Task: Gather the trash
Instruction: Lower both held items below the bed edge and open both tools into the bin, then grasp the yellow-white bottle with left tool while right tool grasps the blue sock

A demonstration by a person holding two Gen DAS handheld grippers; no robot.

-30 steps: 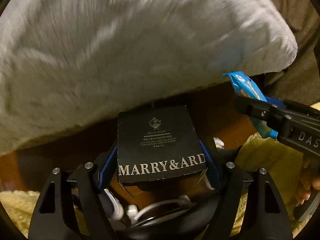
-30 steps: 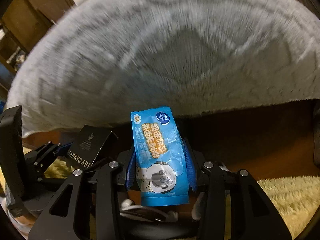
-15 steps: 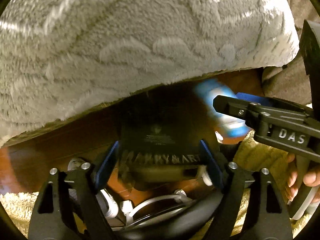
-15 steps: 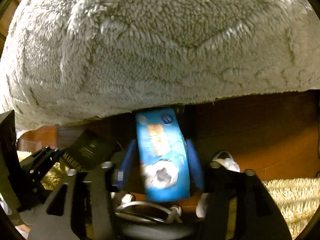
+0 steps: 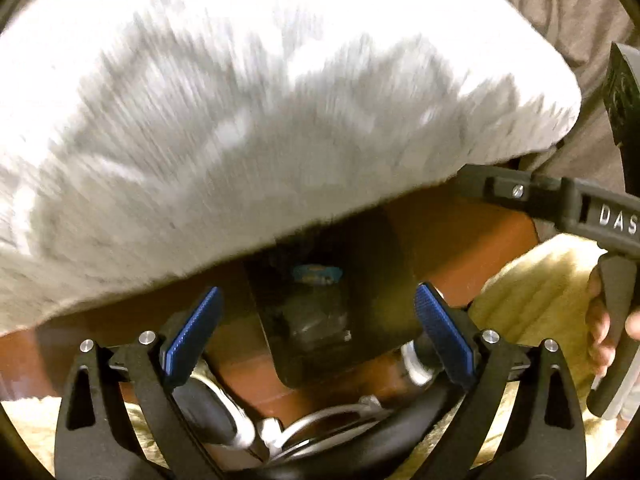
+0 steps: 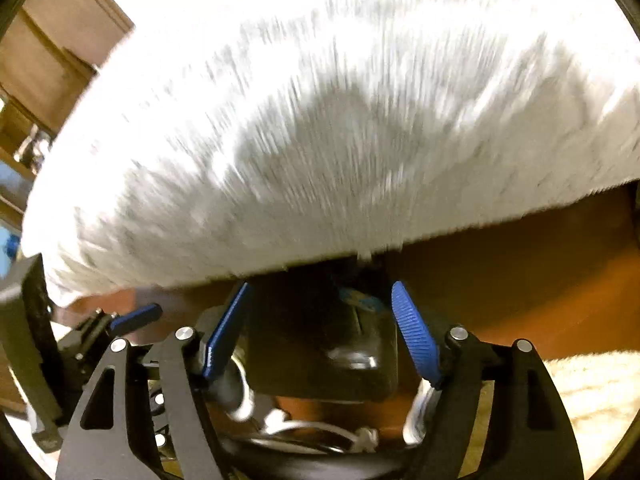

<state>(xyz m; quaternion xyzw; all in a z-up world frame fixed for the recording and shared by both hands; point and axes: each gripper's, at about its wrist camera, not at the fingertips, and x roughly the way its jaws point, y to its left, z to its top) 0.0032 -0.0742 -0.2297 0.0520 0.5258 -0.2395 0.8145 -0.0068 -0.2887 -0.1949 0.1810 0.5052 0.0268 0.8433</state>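
My left gripper is open and empty, its blue pads spread wide. Below it stands a dark trash bin; inside I see the black box and the edge of the blue snack wrapper. My right gripper is also open and empty over the same bin, with a bit of the blue wrapper showing inside. The right gripper's body shows at the right of the left wrist view. Both frames are motion-blurred.
A big fluffy grey-white cushion overhangs the bin and fills the upper half of both views. The floor is reddish-brown wood. A yellow shaggy rug lies at the right. White cables lie near the bin.
Both grippers opened. The black box left the left gripper and the blue wrapper left the right gripper; both now lie in the dark bin below.
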